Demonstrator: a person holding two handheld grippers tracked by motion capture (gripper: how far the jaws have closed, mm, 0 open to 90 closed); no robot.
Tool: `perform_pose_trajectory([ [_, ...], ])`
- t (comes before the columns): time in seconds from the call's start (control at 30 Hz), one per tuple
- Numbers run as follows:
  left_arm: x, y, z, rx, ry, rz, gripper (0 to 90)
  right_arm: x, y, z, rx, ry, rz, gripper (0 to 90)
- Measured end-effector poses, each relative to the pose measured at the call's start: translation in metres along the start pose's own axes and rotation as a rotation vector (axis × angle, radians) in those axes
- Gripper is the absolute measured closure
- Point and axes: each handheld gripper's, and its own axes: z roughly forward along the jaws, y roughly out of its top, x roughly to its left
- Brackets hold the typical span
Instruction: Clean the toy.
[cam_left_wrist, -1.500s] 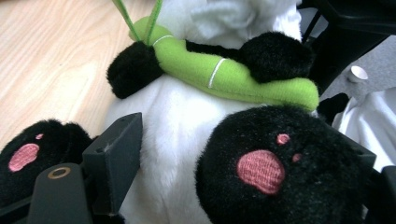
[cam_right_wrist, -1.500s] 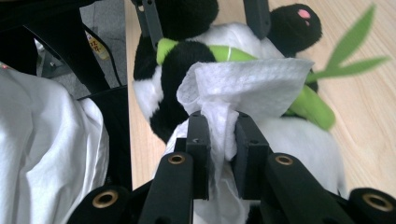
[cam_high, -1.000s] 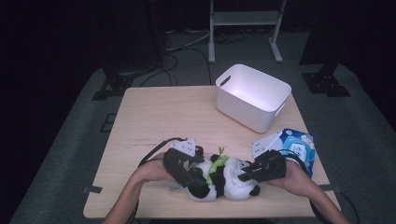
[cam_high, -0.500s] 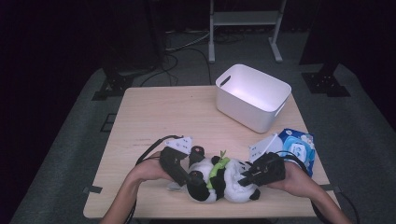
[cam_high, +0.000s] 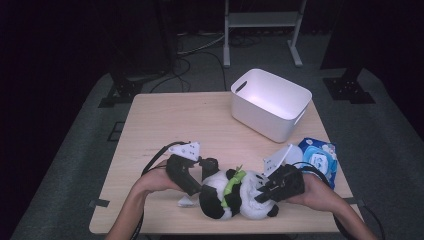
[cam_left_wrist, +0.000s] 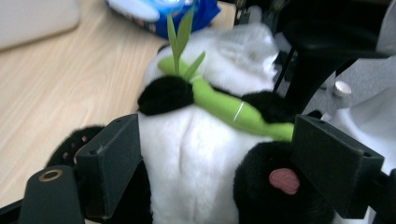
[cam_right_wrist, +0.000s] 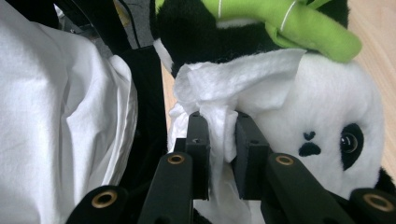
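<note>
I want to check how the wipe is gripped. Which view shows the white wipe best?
The right gripper view: the white wipe is pinched between the right gripper fingers and lies against the plush panda beside its face. The high view shows that gripper at the panda's head, the wipe too small to make out. The left gripper view shows the panda's belly.

The high view is dim: the worktop is lit softly from above, the surroundings near black. Both gripper views are brighter; backgrounds blur, and near jaws are slightly soft.
</note>
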Motion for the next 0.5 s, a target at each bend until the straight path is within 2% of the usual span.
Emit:
perform_pose_trajectory([
  [0.13,0.001,-0.001,0.004,0.011,-0.012,0.001,15.6,0.0,0.006,-0.005,-0.05,0.006,-0.019,77.3],
  [0.23,-0.002,0.0,0.009,0.035,-0.018,0.014,15.6,-0.001,0.015,-0.005,-0.083,-0.017,-0.036,77.4],
  [0.3,-0.004,0.0,0.012,0.043,-0.023,0.02,15.5,-0.001,0.024,-0.001,-0.096,-0.041,-0.046,77.5],
  [0.5,-0.004,-0.001,0.014,0.048,-0.016,0.019,15.5,-0.001,0.046,0.017,-0.119,-0.047,-0.082,77.5],
])
